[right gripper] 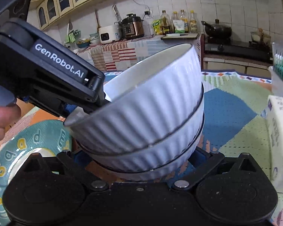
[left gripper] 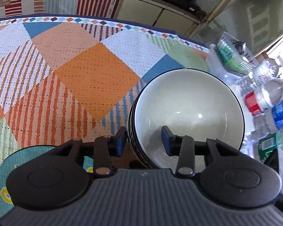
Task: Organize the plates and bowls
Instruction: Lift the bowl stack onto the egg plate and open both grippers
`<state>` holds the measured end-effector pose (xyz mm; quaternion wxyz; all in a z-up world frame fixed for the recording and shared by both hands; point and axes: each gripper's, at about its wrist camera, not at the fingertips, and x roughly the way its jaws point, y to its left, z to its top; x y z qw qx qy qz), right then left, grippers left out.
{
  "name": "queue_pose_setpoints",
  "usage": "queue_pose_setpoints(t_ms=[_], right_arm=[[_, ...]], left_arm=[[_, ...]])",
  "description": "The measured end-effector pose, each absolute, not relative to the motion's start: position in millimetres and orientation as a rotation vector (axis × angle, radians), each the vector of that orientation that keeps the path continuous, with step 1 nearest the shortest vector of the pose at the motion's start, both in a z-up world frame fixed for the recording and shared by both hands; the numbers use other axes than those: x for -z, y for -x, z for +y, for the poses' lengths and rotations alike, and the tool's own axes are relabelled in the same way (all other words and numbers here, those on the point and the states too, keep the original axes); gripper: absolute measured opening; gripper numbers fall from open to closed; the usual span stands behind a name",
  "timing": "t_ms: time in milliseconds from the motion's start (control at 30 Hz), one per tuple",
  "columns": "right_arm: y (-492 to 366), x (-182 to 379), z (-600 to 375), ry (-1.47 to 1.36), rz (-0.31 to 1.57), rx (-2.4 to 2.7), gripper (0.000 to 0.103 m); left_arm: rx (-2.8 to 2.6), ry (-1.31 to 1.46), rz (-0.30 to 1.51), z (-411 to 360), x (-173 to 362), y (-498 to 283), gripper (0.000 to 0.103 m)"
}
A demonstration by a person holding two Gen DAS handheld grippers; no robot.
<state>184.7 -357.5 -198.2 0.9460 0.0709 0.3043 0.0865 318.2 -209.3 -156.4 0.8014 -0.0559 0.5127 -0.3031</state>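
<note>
Stack of ribbed white bowls (right gripper: 147, 116) sits on the patchwork-cloth surface (left gripper: 69, 71), toward its right edge, beside a teal lettered plate (right gripper: 28, 141). Top bowl (left gripper: 188, 109) is tilted, one side lifted off the stack. Left gripper (left gripper: 144, 141) fingers straddle that bowl's near rim, one outside, one inside (clenched on the wall). Right gripper (right gripper: 141, 156) sits low against the stack's base; fingers hidden behind bowls, grip cannot be told
</note>
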Motion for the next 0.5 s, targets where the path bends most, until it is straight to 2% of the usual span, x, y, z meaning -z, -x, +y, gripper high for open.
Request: queue_pose_setpoints(t_ms=[500], right_arm=[[-129.8, 132.1, -338.6, -0.085, 0.508, -0.196, 0.102]], left_arm=[[0.733, 0.121, 1.006, -168.9, 80.7, -265.2, 0.038]])
